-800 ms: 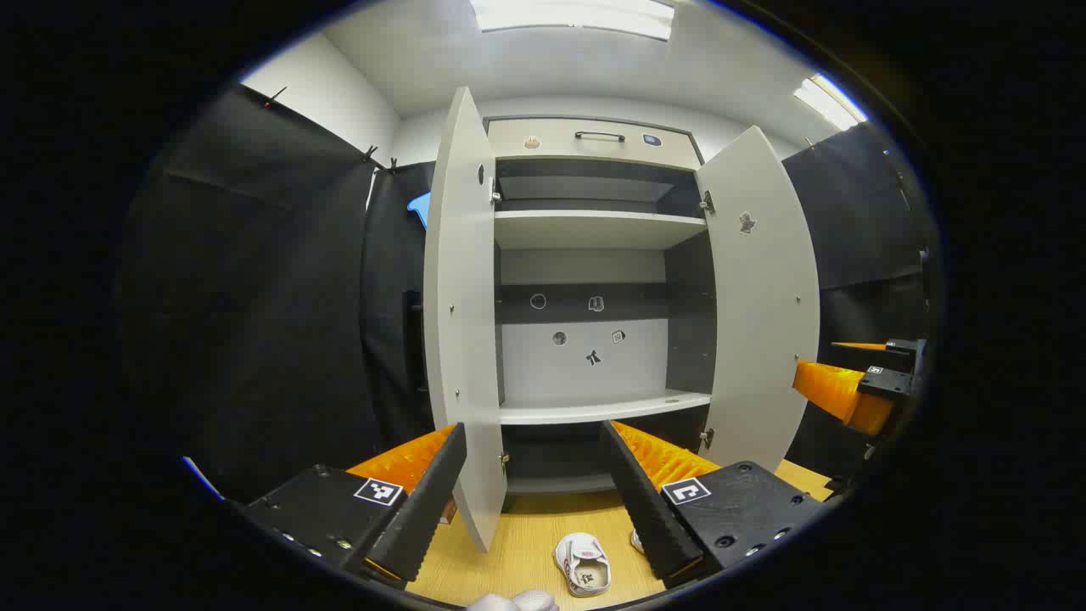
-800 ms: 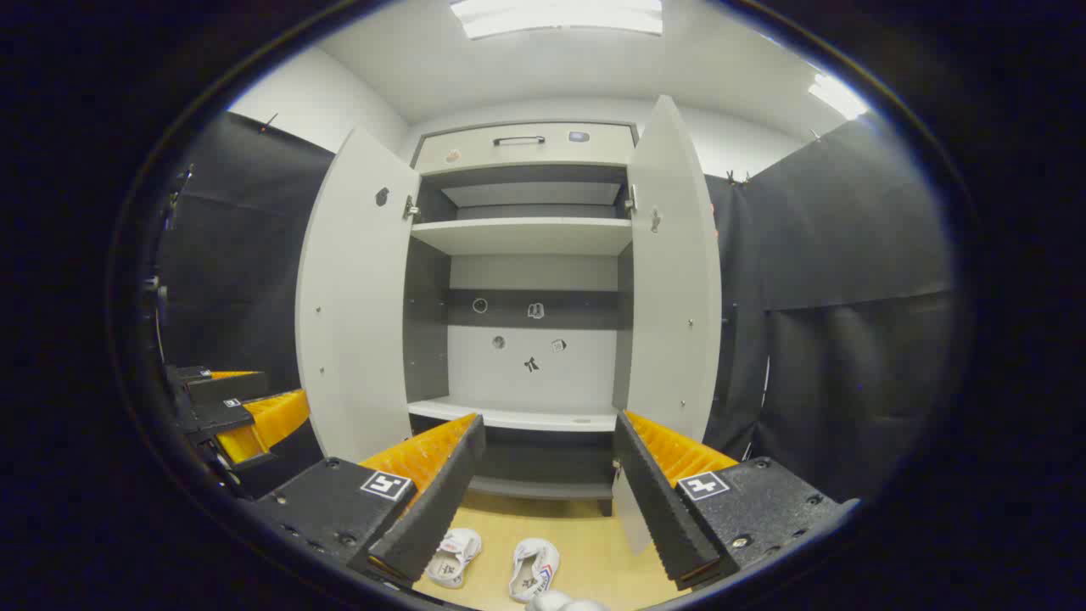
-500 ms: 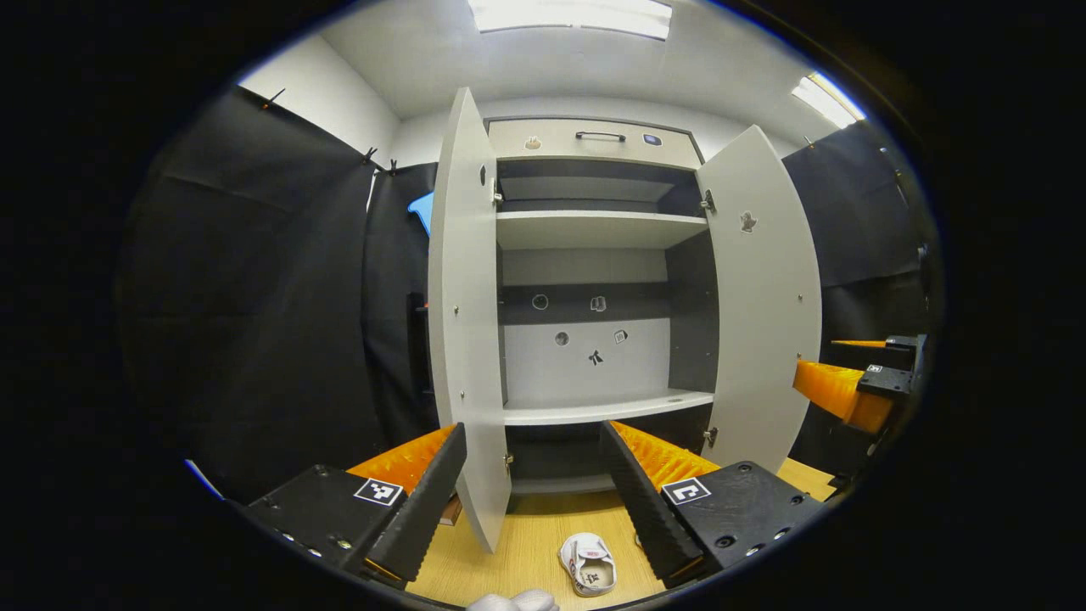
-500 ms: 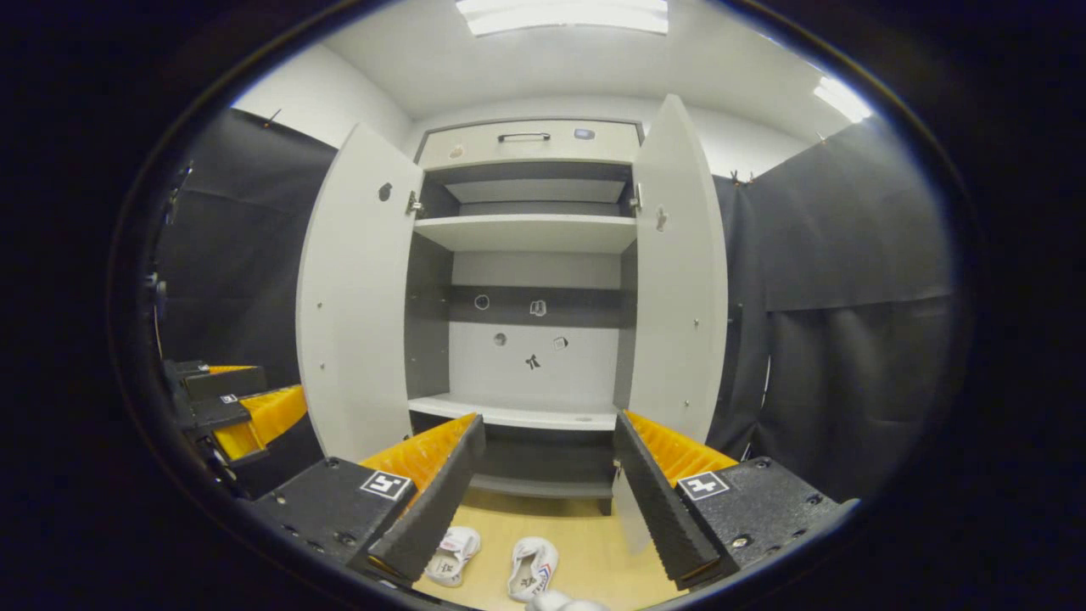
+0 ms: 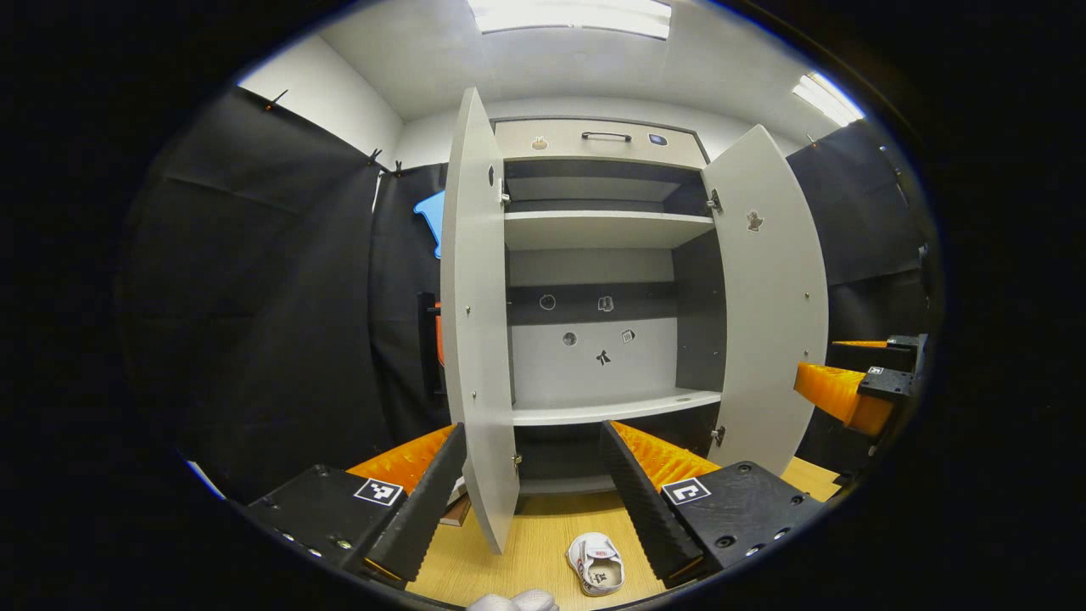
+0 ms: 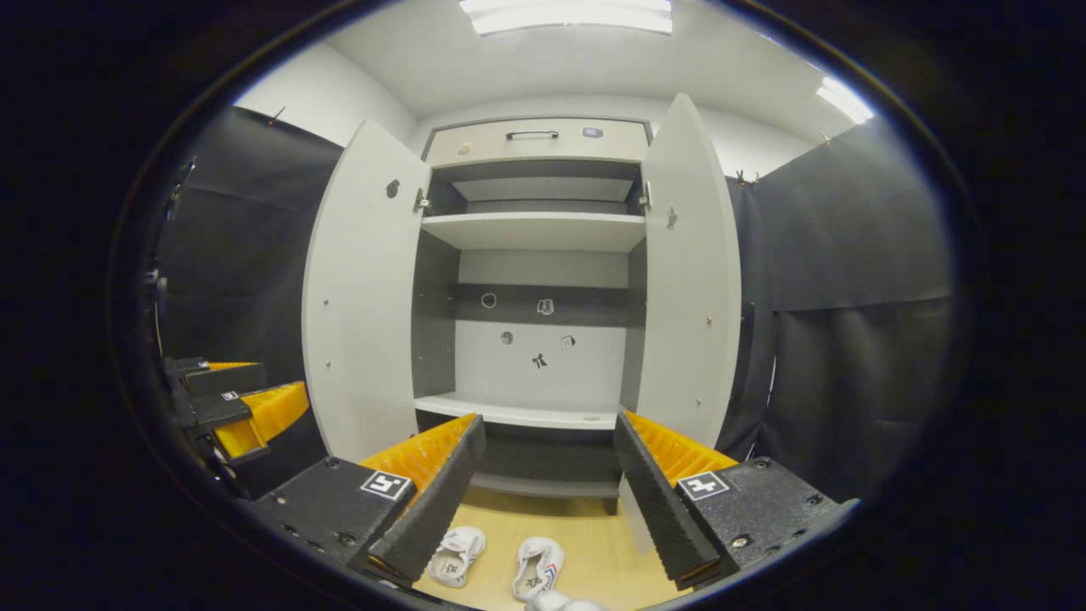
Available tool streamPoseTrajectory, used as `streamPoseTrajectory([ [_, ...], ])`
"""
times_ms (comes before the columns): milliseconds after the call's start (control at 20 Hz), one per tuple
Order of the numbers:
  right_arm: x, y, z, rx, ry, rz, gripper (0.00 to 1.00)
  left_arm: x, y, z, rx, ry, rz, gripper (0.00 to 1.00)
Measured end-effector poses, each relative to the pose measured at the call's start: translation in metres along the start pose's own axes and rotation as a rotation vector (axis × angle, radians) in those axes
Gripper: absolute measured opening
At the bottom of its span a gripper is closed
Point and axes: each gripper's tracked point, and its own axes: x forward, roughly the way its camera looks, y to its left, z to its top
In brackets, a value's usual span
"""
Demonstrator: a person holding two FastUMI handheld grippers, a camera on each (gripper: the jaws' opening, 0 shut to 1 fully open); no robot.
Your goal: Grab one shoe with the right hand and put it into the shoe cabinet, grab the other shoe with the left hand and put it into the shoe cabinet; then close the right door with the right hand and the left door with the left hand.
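While both doors of the shoe cabinet stand wide open, we hold the two grippers in front of it with nothing between their fingers. In the right gripper view, our right gripper has its fingers spread apart, pointing at the lower shelf. Below it two white shoes lie side by side on the wooden floor: the left shoe partly behind the gripper's left finger, the right shoe just beside it, both well short of the cabinet. The left door and the right door swing out toward us. In the left gripper view, our left gripper is likewise spread and empty, its left finger crossing the bottom edge of the left door. One shoe shows on the floor between its fingers, near the right one. Our right gripper also appears at that view's far right edge.
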Motion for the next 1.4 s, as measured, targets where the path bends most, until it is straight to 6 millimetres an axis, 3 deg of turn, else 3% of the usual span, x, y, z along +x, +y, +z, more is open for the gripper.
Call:
streamPoseTrajectory([
  [200,0.003,-0.003,-0.011,-0.002,0.023,-0.009,0.99,-0.001,0.001,-0.003,0.006,0.007,0.004,0.95],
  [350,0.008,-0.006,-0.040,0.012,0.087,-0.015,0.99,0.000,0.005,-0.006,0.010,0.012,0.008,0.95],
  [500,0.010,-0.009,-0.089,0.007,0.207,-0.020,0.99,0.002,0.007,-0.010,0.012,0.023,0.004,0.95],
  [800,-0.001,0.003,-0.226,0.029,0.526,0.012,0.96,0.009,0.009,-0.025,0.021,0.059,0.001,0.95],
  [950,-0.006,0.015,-0.283,0.057,0.648,0.033,0.94,0.009,0.012,-0.031,0.022,0.076,0.006,0.96],
  [1200,-0.001,0.038,-0.347,0.072,0.766,0.075,0.87,0.007,0.015,-0.035,0.024,0.088,0.019,0.96],
  [1400,0.024,0.050,-0.385,0.077,0.805,0.084,0.81,0.004,0.015,-0.033,0.032,0.086,0.028,0.96],
])
